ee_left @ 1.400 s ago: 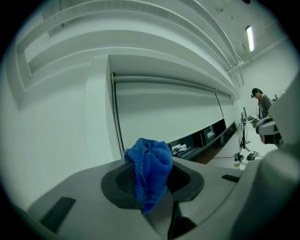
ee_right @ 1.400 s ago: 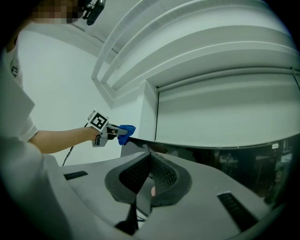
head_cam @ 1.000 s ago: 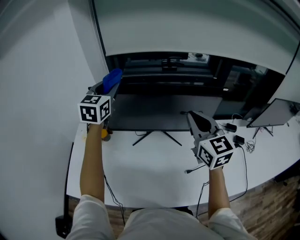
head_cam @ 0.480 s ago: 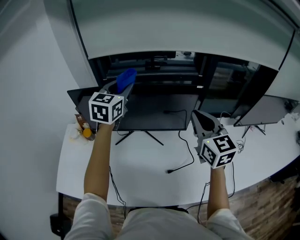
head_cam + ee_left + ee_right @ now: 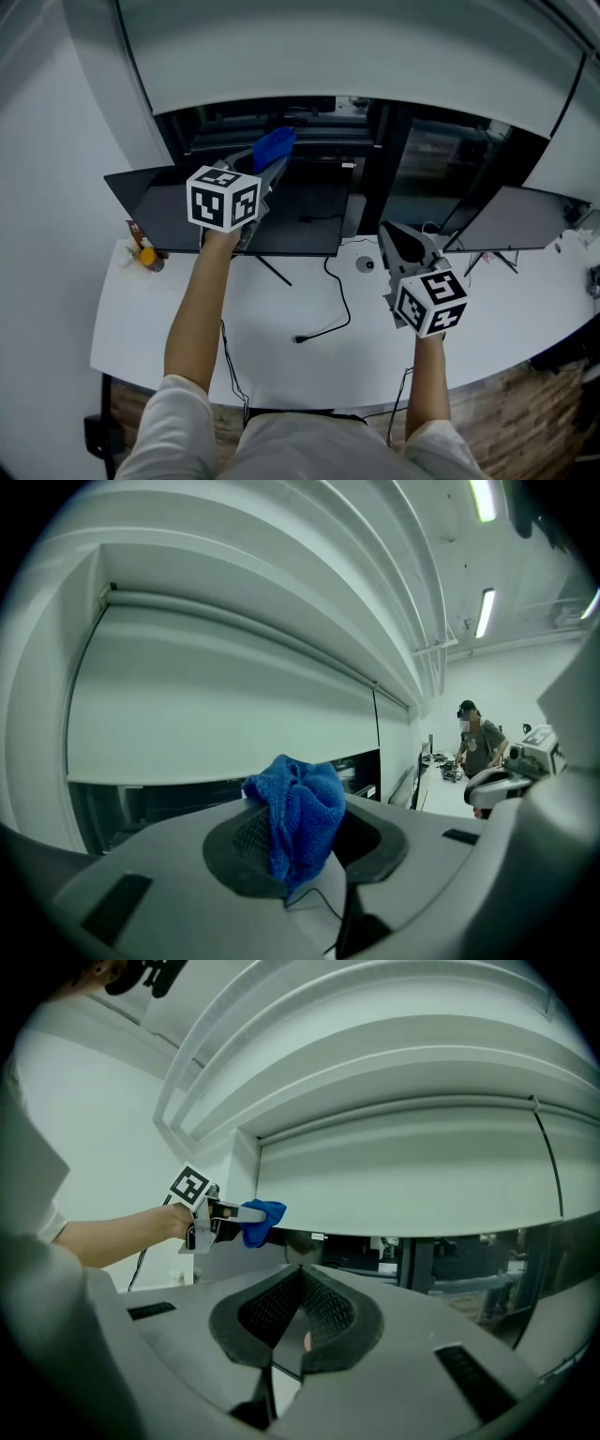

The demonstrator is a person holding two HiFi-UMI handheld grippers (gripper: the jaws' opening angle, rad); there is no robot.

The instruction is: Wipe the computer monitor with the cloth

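1. In the head view, the left gripper (image 5: 270, 167) is squeezing the blue cloth (image 5: 276, 145) between its jaws. It is holding the cloth up by the top edge of the dark monitor (image 5: 159, 216) on the white desk (image 5: 281, 366). I cannot tell if the cloth is touching the screen. The right gripper (image 5: 392, 234) is hanging over the desk, well away from the monitor, close to a black cable (image 5: 330, 281).

2. In the left gripper view, the jaws are pinching the cloth in the middle, and most of it is puffing out above them. A person (image 5: 478, 750) is standing far off by another table.

3. In the right gripper view, the jaws are pressing together with nothing between them. The other gripper is showing far off, with the cloth poking out of its tip.

4. Here is what could go wrong, I think. The monitor is standing on thin legs, so a hard push could be tipping or sliding it. Only one hand is working there, and nothing is steadying the screen. The cloth could be slipping out if it is dragging on the edge.
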